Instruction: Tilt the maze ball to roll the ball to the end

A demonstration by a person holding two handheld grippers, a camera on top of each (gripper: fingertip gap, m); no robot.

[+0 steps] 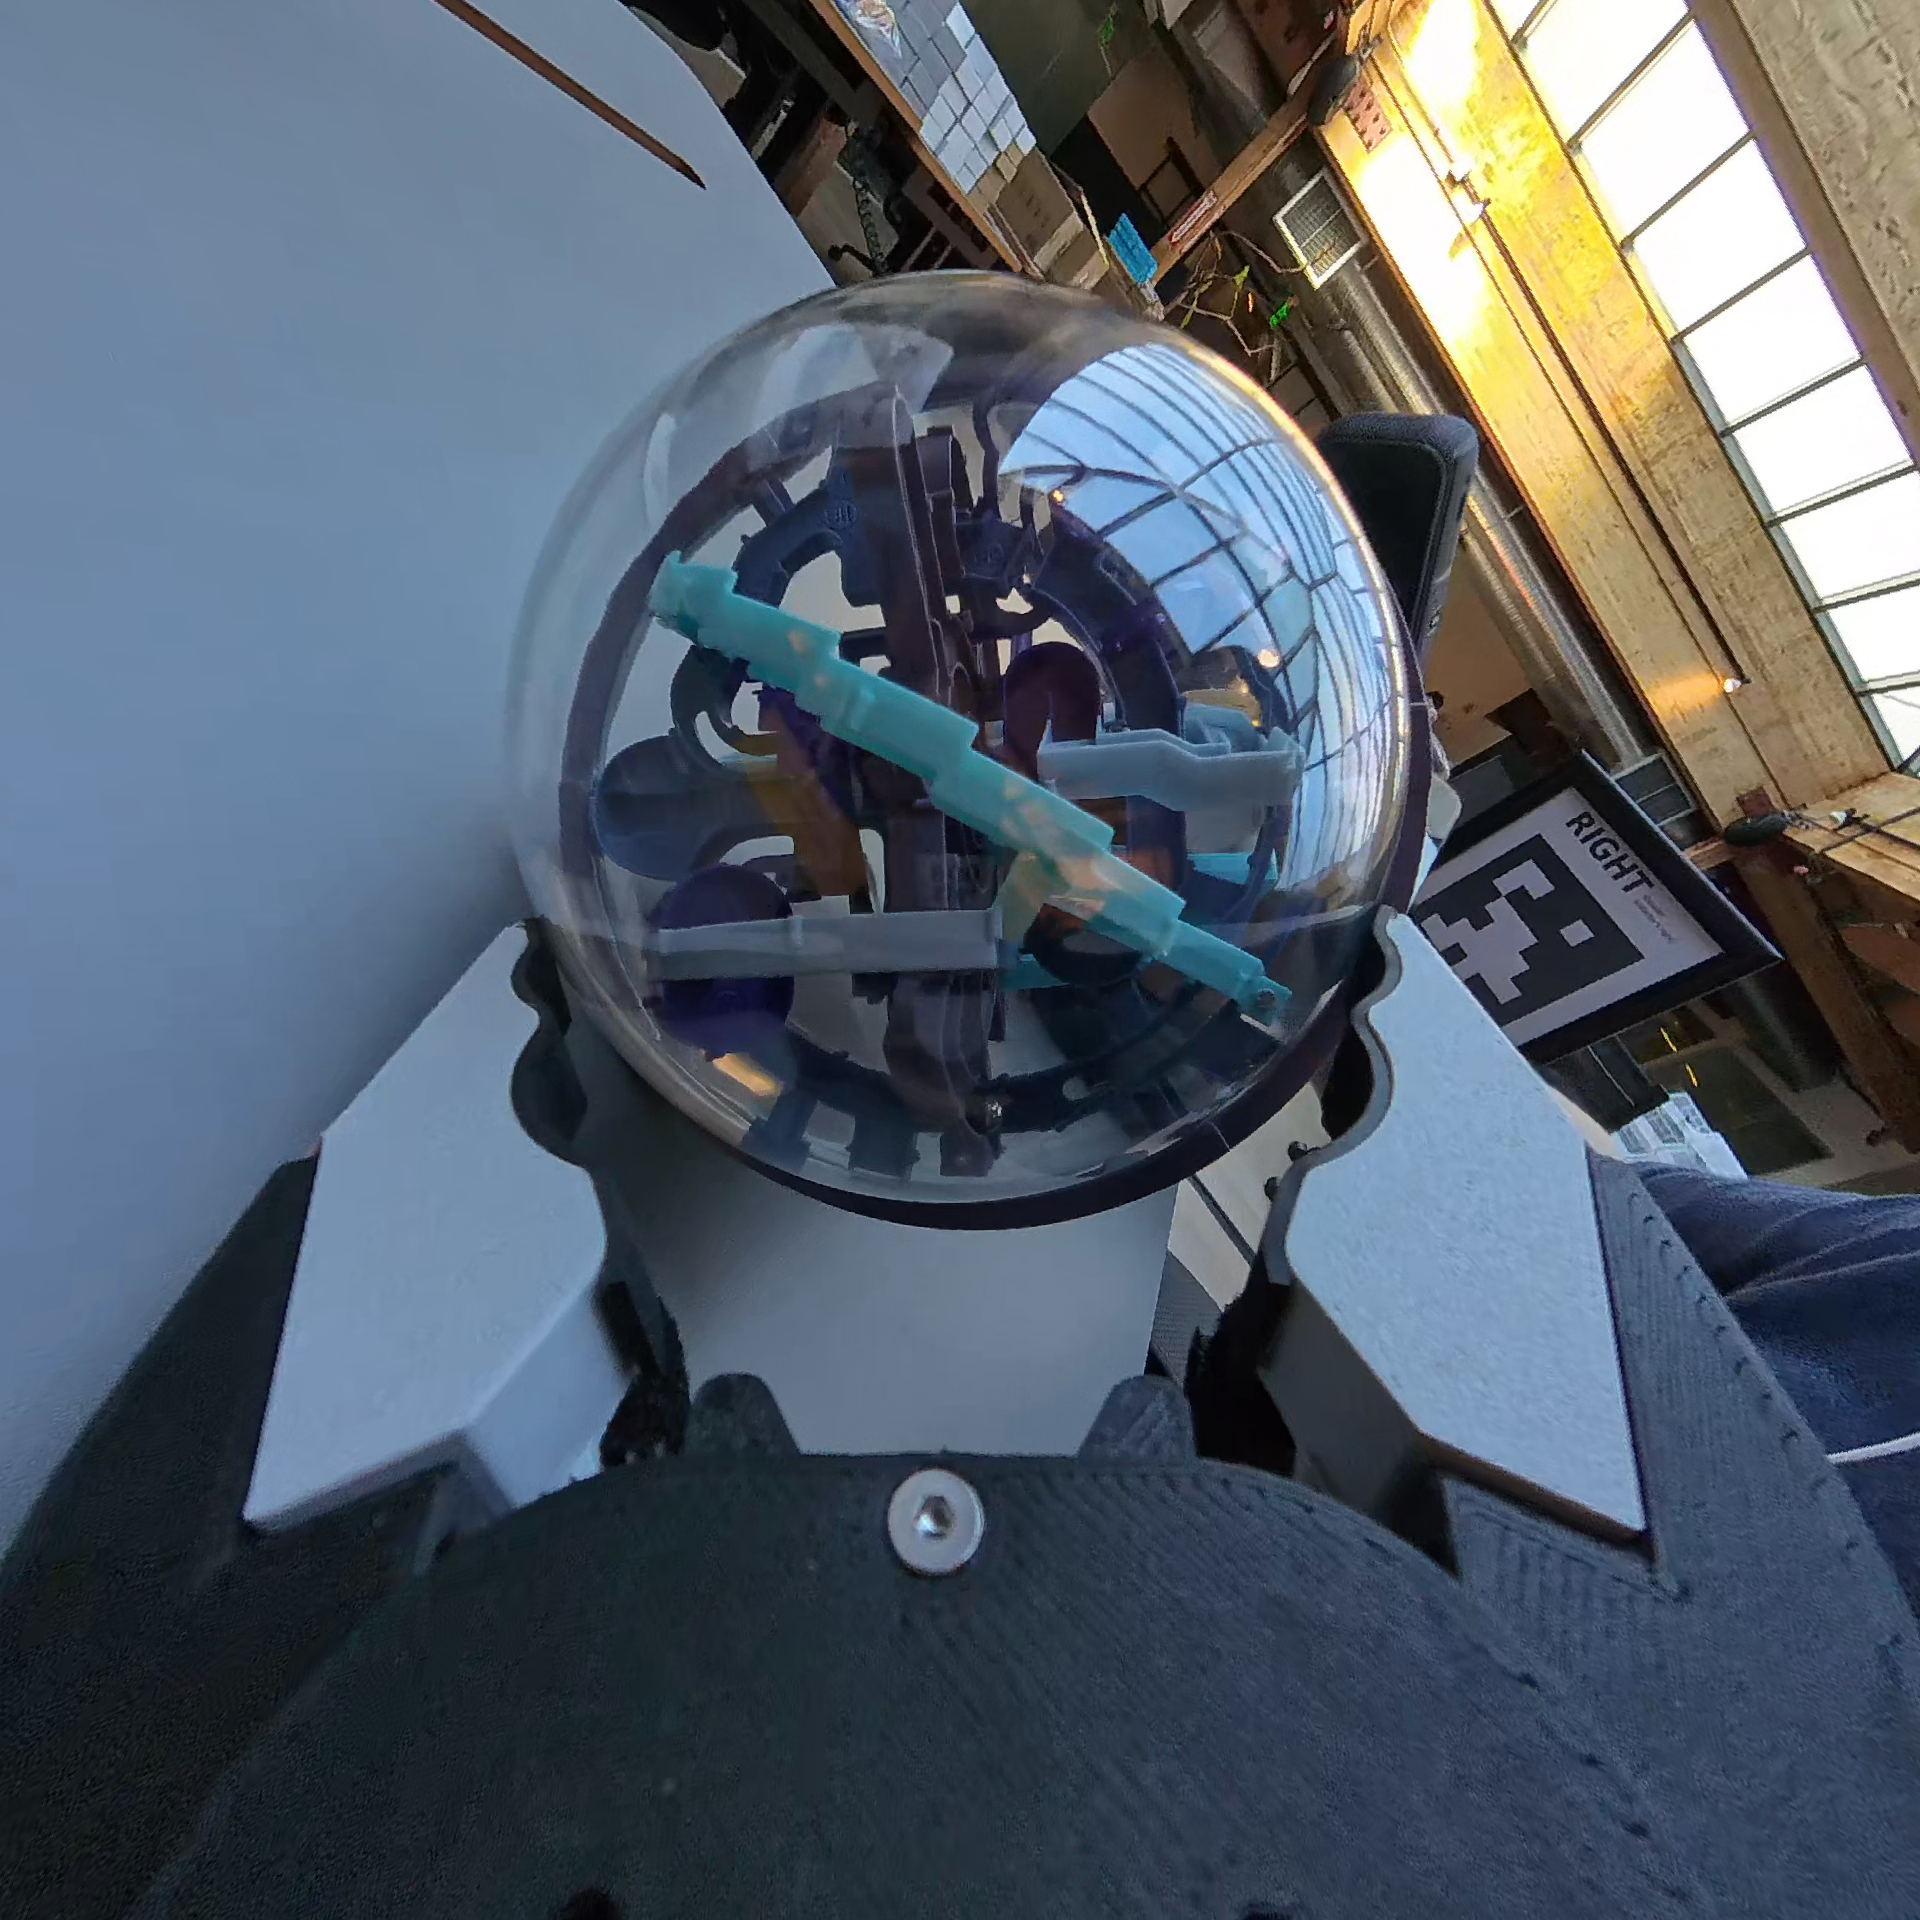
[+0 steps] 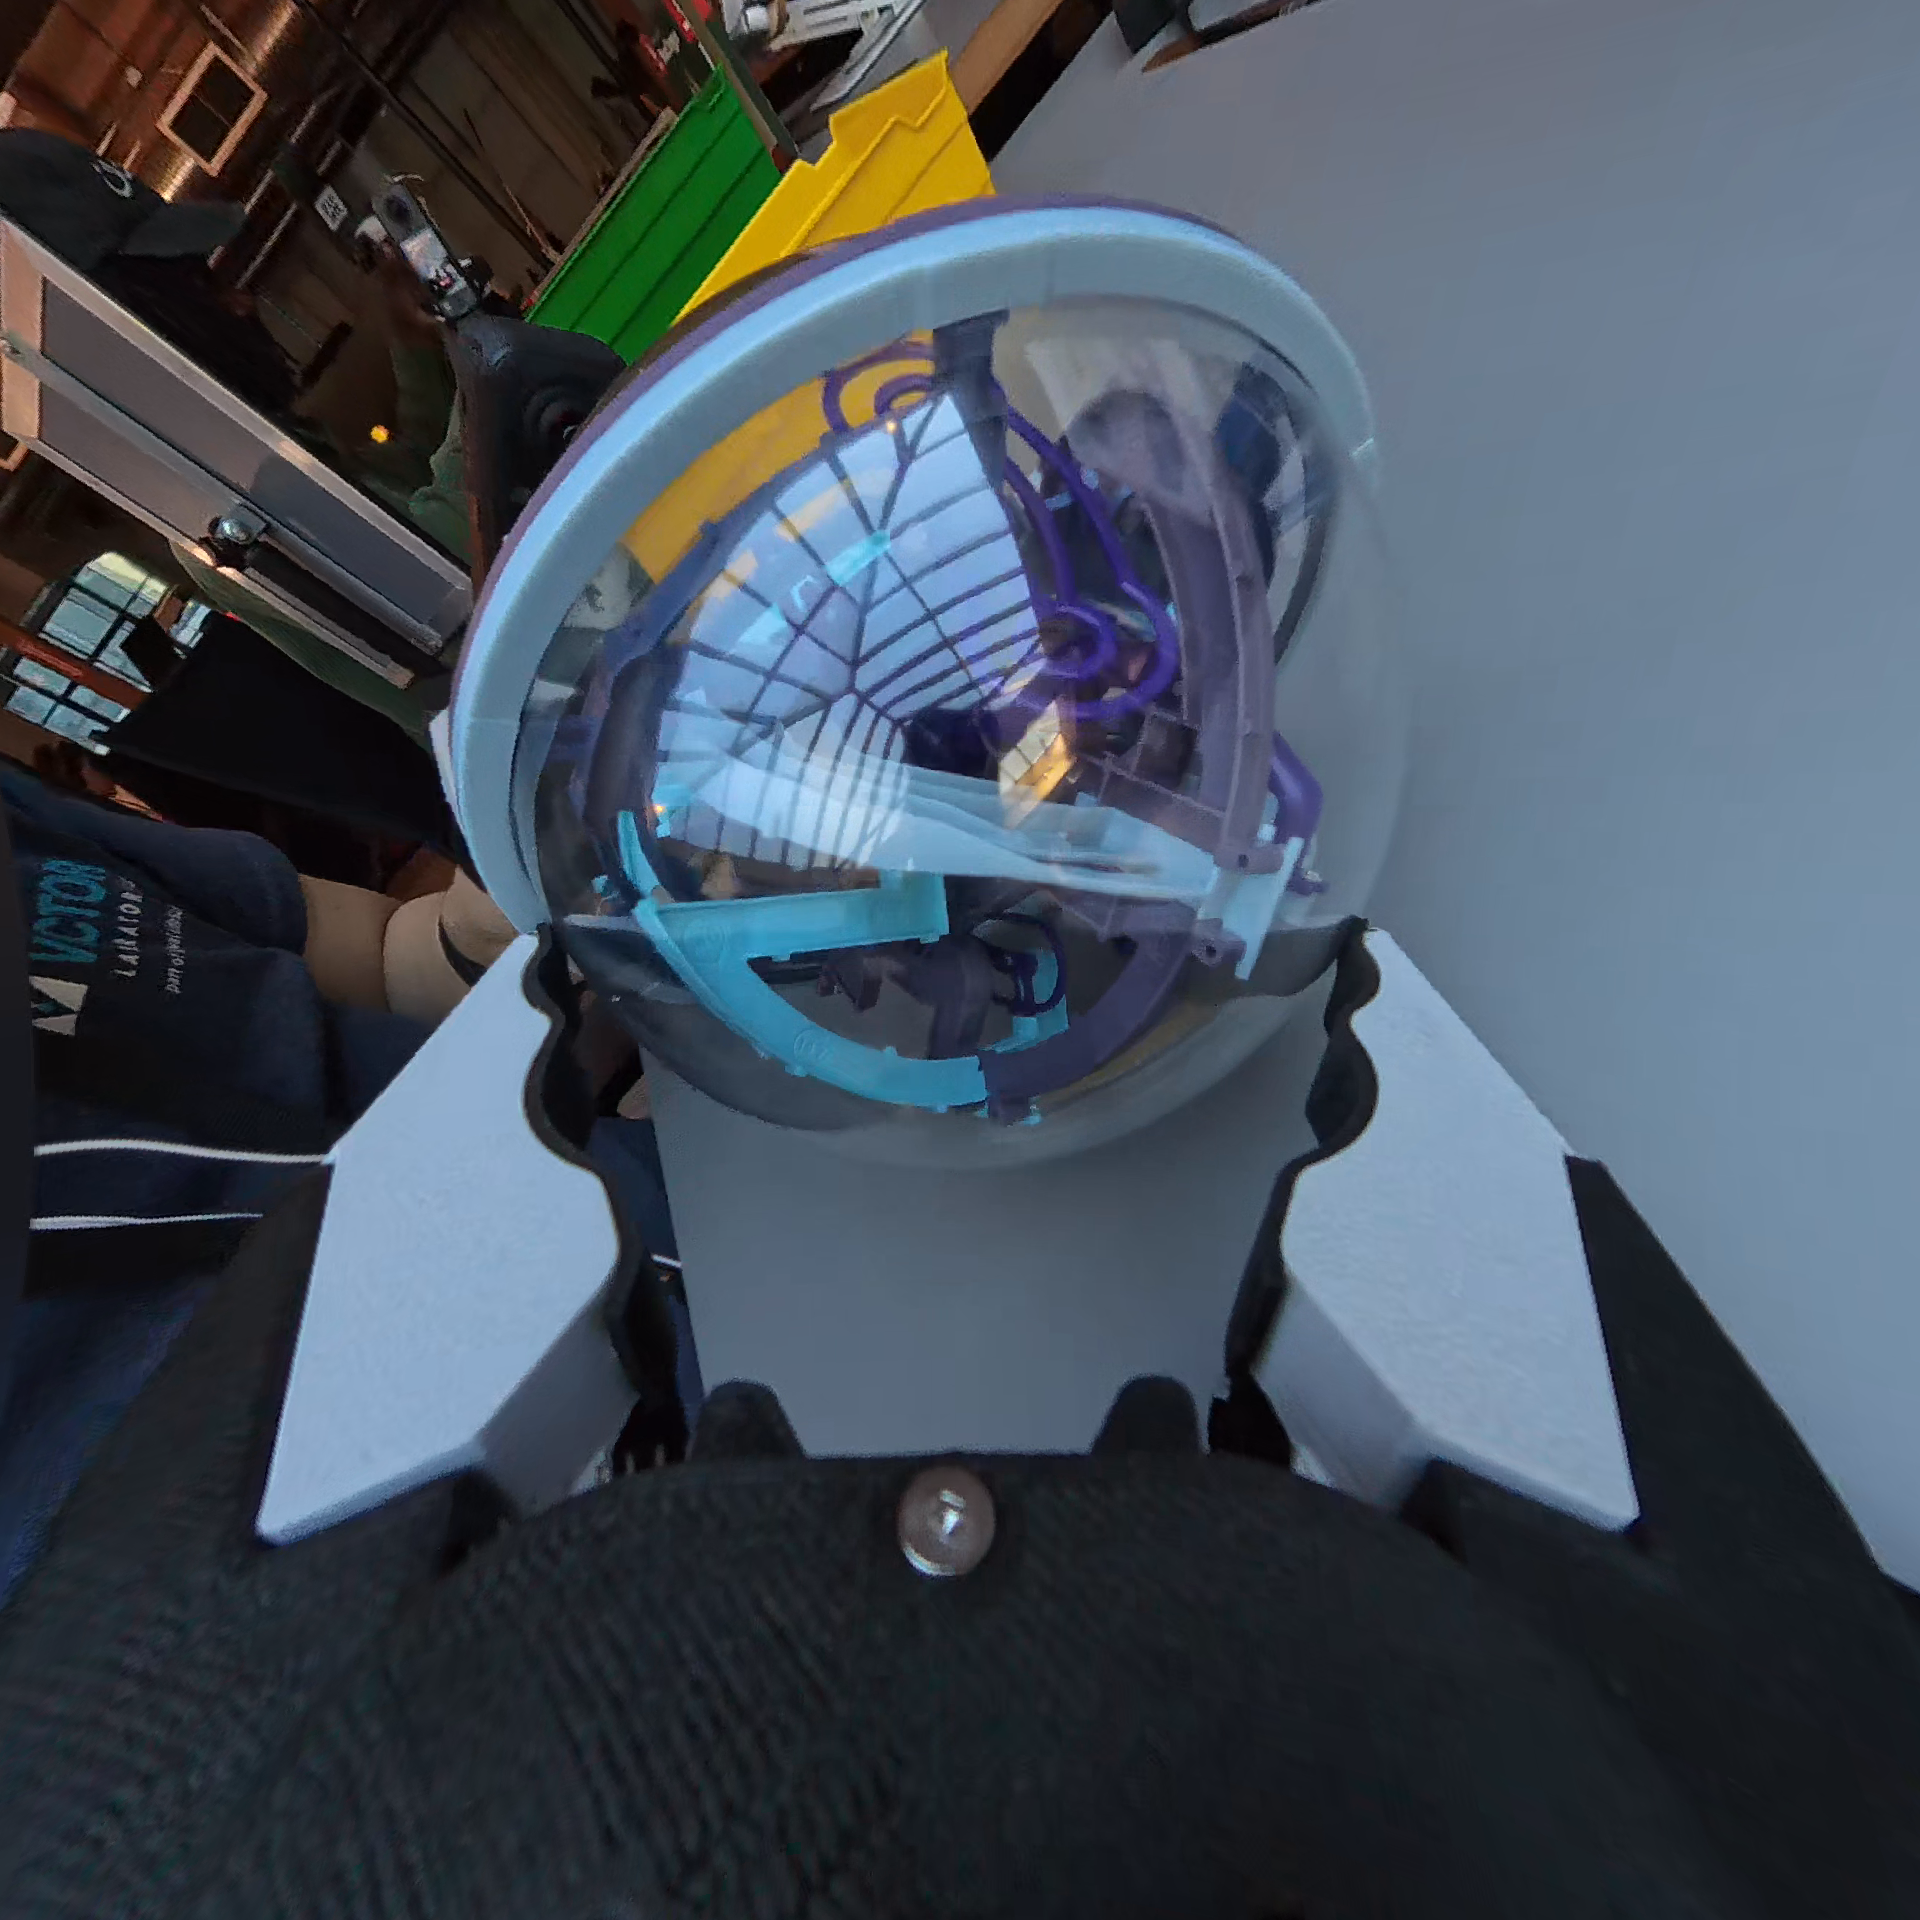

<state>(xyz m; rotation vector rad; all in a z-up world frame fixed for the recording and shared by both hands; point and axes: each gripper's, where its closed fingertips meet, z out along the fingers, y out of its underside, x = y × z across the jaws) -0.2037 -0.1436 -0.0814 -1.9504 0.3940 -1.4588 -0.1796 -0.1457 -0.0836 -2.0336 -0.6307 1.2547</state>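
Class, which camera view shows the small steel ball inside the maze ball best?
The left wrist view: the small steel ball sits visibly on a dark track low in the maze ball. In the right wrist view, reflections and tracks fill the sphere, and I cannot pick the ball out.

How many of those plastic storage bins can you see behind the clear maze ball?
2. A green bin and a yellow bin stand side by side behind the maze ball in the right wrist view, the ball covering their lower parts. More may be hidden behind it.
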